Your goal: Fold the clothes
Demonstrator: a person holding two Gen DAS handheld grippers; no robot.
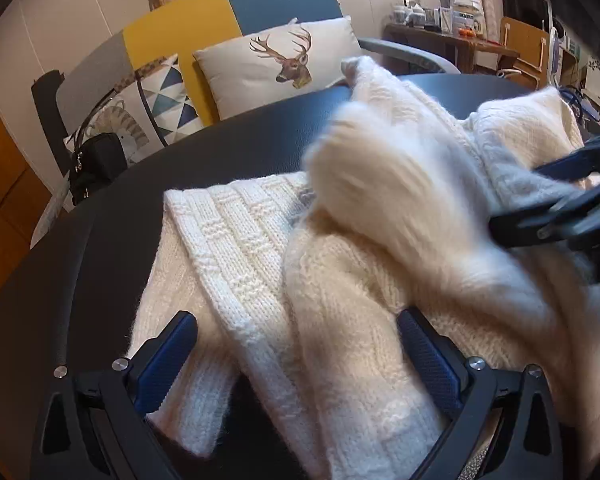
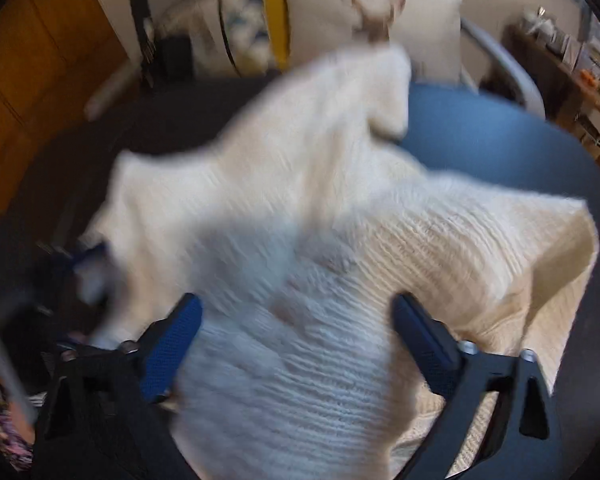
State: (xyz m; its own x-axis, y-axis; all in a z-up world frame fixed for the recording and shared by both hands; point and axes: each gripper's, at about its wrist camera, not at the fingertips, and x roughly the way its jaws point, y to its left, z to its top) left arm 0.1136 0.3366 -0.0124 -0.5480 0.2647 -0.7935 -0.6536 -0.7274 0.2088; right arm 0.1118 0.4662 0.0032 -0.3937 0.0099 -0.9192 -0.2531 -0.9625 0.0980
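Left gripper (image 1: 296, 344): jaws wide apart, blue textured pads (image 1: 166, 360) either side of the sweater (image 1: 256, 248), not pressing it. Knit runs between and under the fingers; the frame's bottom edge cuts off its near end.

Right gripper (image 2: 296, 328): jaws also spread, sweater fabric (image 2: 300, 360) bulging between the pads, gap visible on both sides, no pinch. The whole right view is motion-blurred, so stitch detail is mostly lost and fabric edges smear.

Sweater: cream, thick chunky knit, fuzzy nap. Nearest the left gripper a flat band with ribbed and basket-weave blocks is sharp. Beside it a rounded fold of plain stitch. Further up, a raised lump of fabric (image 1: 380, 168) is blurred, shape unclear. It lies bunched on the table (image 1: 80, 240), partly doubled over itself; which part is sleeve or body I can't tell.

In the left view the right gripper (image 1: 560, 208) enters from the right edge, dark frame, blue pad, cropped, touching or just over the knit; can't separate.

Table: dark, smooth, matte, round-edged.

Beyond it: small black bag (image 1: 96, 168) at the left, sofa (image 1: 180, 36) in grey, yellow and blue panels, a triangle-pattern cushion (image 1: 168, 96), a deer-print cushion (image 1: 276, 68). Far right, a wooden desk (image 1: 460, 44) with clutter too small to identify.
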